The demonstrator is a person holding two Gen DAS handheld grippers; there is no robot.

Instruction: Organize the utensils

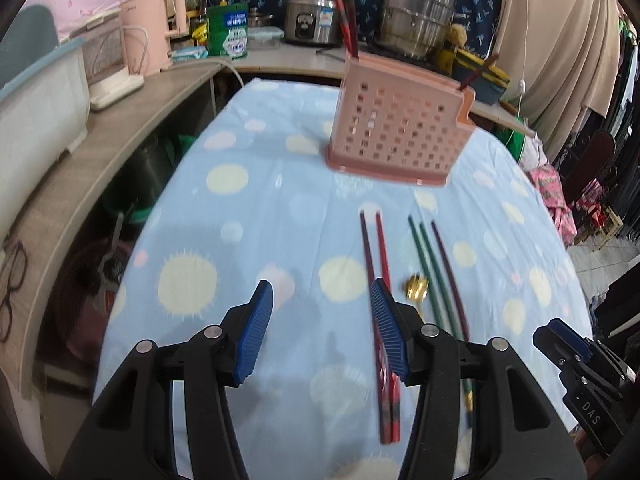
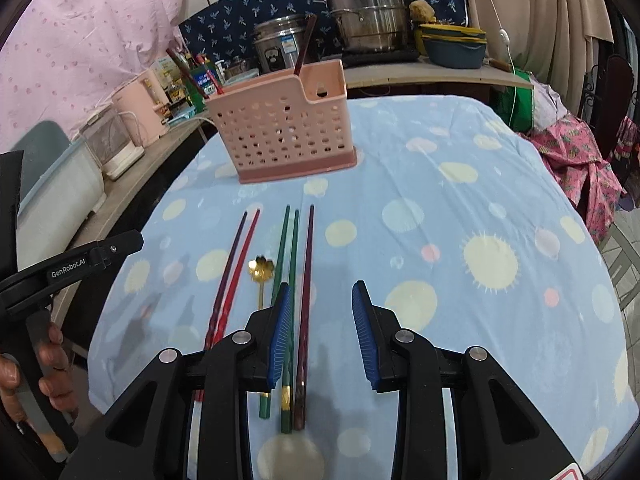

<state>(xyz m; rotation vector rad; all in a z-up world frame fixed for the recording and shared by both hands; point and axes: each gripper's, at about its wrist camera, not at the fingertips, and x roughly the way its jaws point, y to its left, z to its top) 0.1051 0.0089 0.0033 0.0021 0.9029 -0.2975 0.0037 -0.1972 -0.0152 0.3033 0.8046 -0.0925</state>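
Here we hold both grippers low over the near edge of the table (image 2: 500,184), which wears a light blue cloth with pale yellow dots. Our left gripper (image 1: 322,308) has its blue fingers spread wide with nothing between them, and our right gripper (image 2: 322,312) is likewise spread and holding nothing. On the cloth near that edge lie the loose utensils, all roughly parallel and pointing toward the far edge: a dark purple chopstick (image 2: 228,276) touching a red chopstick (image 2: 240,276) at their thick ends, then a small gold spoon (image 2: 259,270) with a flower-shaped bowl, two green chopsticks (image 2: 294,264) just beside one another, and a maroon chopstick (image 2: 307,280) outermost on the right. In the right wrist view the right gripper's left finger (image 2: 280,336) overlaps the green pair; in the left wrist view the left gripper's right finger (image 1: 386,328) overlaps the red one. Toward the far edge stands the pink perforated utensil holder (image 2: 286,136), upright, with a few dark red chopsticks (image 2: 194,76) leaning out of its top. Behind the table a counter carries a rice cooker (image 2: 280,46) and a steel steamer pot (image 2: 366,16).
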